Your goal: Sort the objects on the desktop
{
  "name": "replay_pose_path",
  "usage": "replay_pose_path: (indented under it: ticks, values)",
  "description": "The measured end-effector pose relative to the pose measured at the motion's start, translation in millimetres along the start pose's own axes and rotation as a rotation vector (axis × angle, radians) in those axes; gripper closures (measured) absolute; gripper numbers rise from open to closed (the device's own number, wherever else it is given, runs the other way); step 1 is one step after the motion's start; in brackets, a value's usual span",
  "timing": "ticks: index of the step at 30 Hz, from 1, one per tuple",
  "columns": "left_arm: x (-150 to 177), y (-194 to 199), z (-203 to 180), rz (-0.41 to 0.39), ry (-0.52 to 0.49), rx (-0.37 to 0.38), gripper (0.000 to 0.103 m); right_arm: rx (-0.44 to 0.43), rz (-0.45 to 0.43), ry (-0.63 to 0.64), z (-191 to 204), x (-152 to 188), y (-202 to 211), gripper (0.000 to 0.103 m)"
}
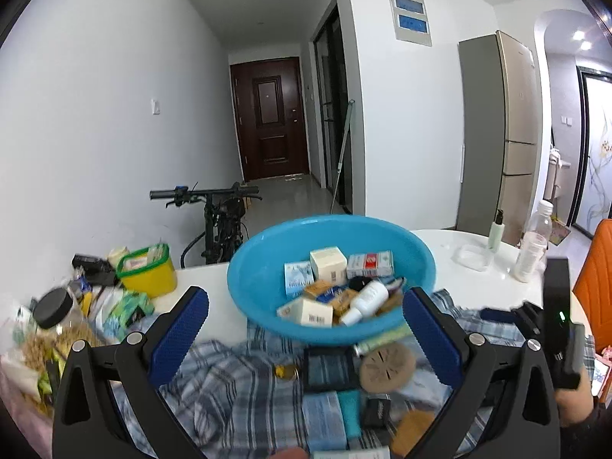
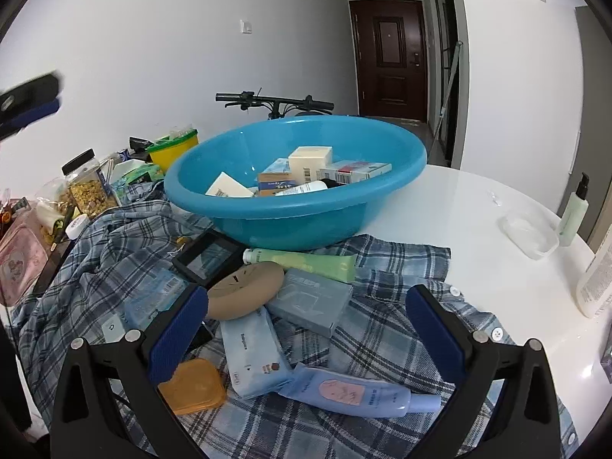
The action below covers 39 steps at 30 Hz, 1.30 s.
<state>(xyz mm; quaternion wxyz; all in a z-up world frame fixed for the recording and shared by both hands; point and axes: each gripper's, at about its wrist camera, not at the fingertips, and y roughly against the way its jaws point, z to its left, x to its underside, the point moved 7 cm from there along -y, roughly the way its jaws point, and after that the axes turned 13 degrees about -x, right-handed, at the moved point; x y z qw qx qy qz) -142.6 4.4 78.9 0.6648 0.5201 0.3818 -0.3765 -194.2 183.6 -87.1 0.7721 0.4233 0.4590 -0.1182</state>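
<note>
A blue basin (image 1: 244,290) (image 2: 290,210) stands on a plaid shirt (image 1: 229,386) (image 2: 114,252) and holds several small boxes and a white bottle (image 1: 365,302). My left gripper (image 1: 306,298) hovers open in front of the basin with nothing between its pads. My right gripper (image 2: 308,298) is open too, just above loose items on the shirt: a tan round disc (image 2: 244,294), a grey-blue box (image 2: 310,300), a light blue pack (image 2: 252,352), a blue tube (image 2: 355,390), an orange box (image 2: 195,386) and a green tube (image 2: 302,260).
Left of the basin are a yellow tub (image 1: 147,271) (image 2: 172,149), a black-lidded jar (image 2: 90,183) and packets. On the bare white table (image 2: 459,206) to the right stand a pump bottle (image 2: 572,214), a clear container (image 2: 529,235) and plastic bottles (image 1: 531,244). An orange chair (image 1: 596,283) stands beside the table.
</note>
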Motion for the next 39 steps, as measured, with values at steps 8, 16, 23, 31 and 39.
replay_pose_path:
  ticks: [8,16,23,31,39]
  values:
    - [76,-28,9,0.139,0.126,0.062,0.0,-0.031,0.004,0.012,9,2,-2,0.0]
    - [117,-60,-16,0.236,0.035,0.035,0.0,-0.004,0.01,0.019,9,4,-4,0.0]
    - [119,-61,-20,0.229,0.022,0.053,0.0,-0.009,0.02,0.013,7,6,-6,0.0]
    - [118,-59,-24,0.219,0.013,0.065,0.0,-0.004,0.014,0.012,6,6,-4,0.0]
    - [119,-59,-26,0.218,0.02,0.083,0.0,0.002,0.01,0.016,6,6,-3,0.0]
